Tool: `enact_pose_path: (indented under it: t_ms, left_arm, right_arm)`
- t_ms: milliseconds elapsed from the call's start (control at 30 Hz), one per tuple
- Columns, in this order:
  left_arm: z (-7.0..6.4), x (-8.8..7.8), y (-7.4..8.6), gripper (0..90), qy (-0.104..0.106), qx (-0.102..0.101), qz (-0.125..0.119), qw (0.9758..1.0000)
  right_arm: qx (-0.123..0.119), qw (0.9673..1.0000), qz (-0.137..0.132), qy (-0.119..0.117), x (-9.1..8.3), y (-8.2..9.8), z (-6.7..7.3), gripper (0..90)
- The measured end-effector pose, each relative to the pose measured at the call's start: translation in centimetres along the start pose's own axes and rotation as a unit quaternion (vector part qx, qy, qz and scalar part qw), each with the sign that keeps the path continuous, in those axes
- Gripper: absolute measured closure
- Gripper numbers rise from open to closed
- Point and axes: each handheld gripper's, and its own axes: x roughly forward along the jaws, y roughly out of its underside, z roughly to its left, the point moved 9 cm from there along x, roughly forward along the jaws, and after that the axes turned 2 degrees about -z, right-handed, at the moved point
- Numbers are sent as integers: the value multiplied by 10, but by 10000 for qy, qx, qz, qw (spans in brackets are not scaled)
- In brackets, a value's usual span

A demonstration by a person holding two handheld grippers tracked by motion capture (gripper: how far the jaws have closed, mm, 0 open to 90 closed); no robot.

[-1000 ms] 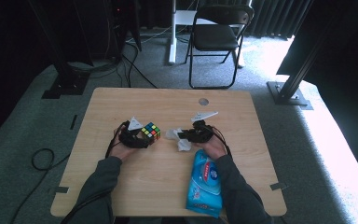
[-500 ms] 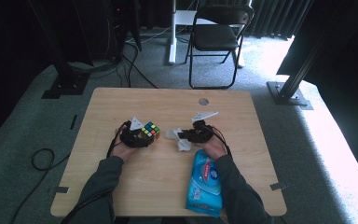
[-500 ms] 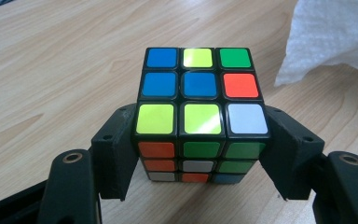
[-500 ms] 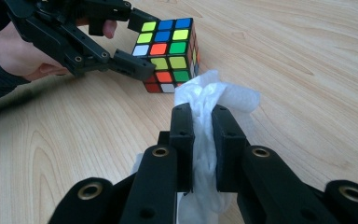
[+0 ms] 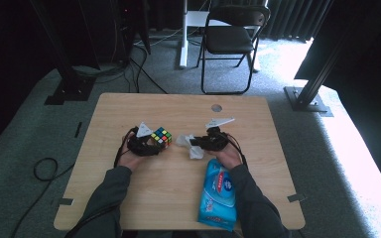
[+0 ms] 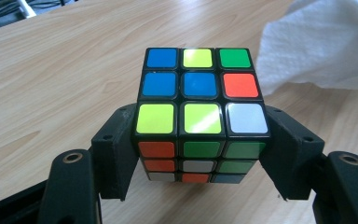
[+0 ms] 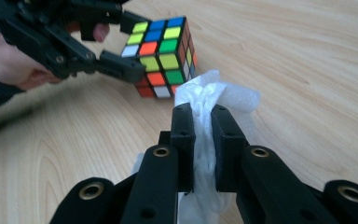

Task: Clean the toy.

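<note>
Trouble could come if the wipe (image 7: pixel 216 100) pushes hard on the cube (image 6: pixel 200 116). The cube is only pinched on two sides, so a hard rub could twist it or knock it out, and it would drop on the table (image 5: pixel 178 106). The wipe is thin and floppy, so it could also slide out of its grip or fold up and miss the cube.

Left gripper (image 6: pixel 200 154): its jaws have just been closing, and now they sit snug on both sides of the cube, one pad on each side. The cube is wide, so the jaws stand quite far apart. In the right gripper view the cube looks lifted a little off the table, tipped on a corner. In the high view the cube (image 5: pixel 161 135) is left of the middle of the table, at the front of the left gripper (image 5: pixel 151 141).

Right gripper (image 7: pixel 204 140): its jaws are almost all the way together, with the white wipe squeezed between them. A bunch of wipe sticks out past the tips, very near the cube's low corner. I can't tell if they touch.

A blue pack of wipes (image 5: pixel 218 193) lies at the near edge, under the right arm.
</note>
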Motion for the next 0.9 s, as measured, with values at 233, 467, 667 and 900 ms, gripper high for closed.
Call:
enact_pose_path:
  t_ms: [233, 467, 667, 900]
  left_arm:
    - [-13, 4, -2, 344, 137, 55, 18, 9999]
    - [-25, 9, -5, 344, 236, 137, 49, 9996]
    - [-32, 10, -11, 344, 321, 197, 2, 9993]
    - [-46, 10, -21, 344, 454, 331, -67, 9984]
  right_arm:
    - [109, 9996, -224, -103, -7, -9, 1, 821]
    - [30, 9991, -365, -200, -9, -22, 8, 822]
    - [-44, 9992, -329, -239, -5, -30, 13, 822]
    - [-97, 9992, -257, -278, 0, -31, 17, 823]
